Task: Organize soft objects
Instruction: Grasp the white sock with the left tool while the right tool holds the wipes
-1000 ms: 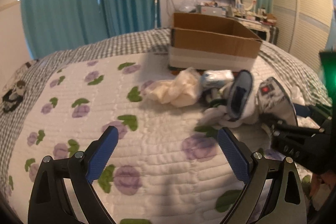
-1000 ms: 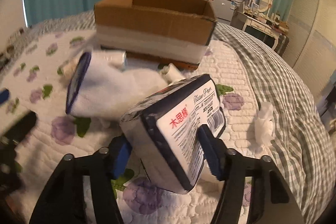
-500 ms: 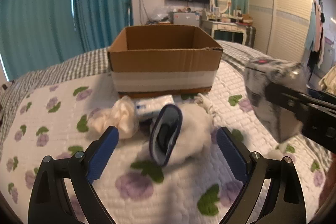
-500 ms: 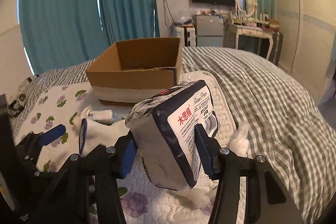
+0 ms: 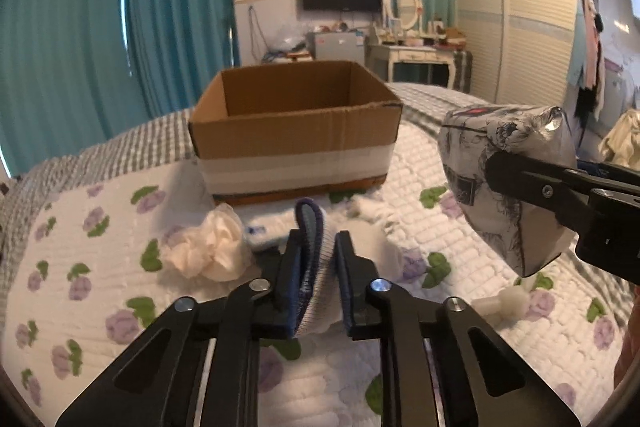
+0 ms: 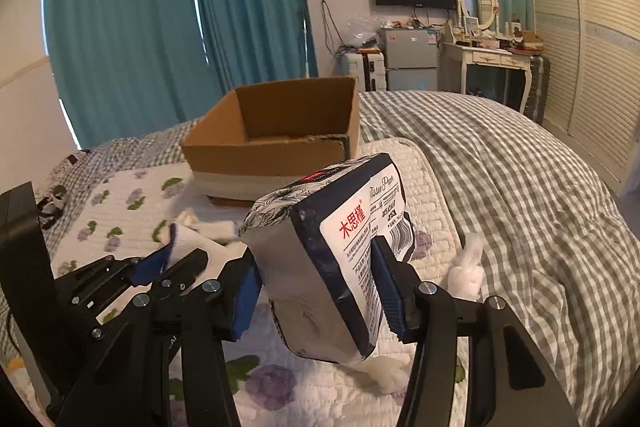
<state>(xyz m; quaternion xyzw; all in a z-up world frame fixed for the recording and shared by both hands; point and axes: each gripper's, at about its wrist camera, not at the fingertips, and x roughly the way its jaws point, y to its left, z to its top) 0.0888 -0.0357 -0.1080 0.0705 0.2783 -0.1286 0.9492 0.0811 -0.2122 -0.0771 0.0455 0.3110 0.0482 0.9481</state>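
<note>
Blue-padded and black-framed, the left gripper is clamped on a white knitted sock with a navy cuff, held just short of the open brown cardboard box with white tape around its base. To the right of the box's front, the right gripper pinches a soft plastic-wrapped tissue pack printed in black and white, raised off the quilted white bedspread with purple flowers.

Both pickups look done; the step in hand appears to be carrying two items to the box. The next move probably calls for lifting each load over the near wall before letting go.

Counted: one box, seemingly bare inside, one sock, one tissue pack. Before the box lie a crumpled cream cloth, one small blue-and-white packet, and several white fluffy scraps.
</note>
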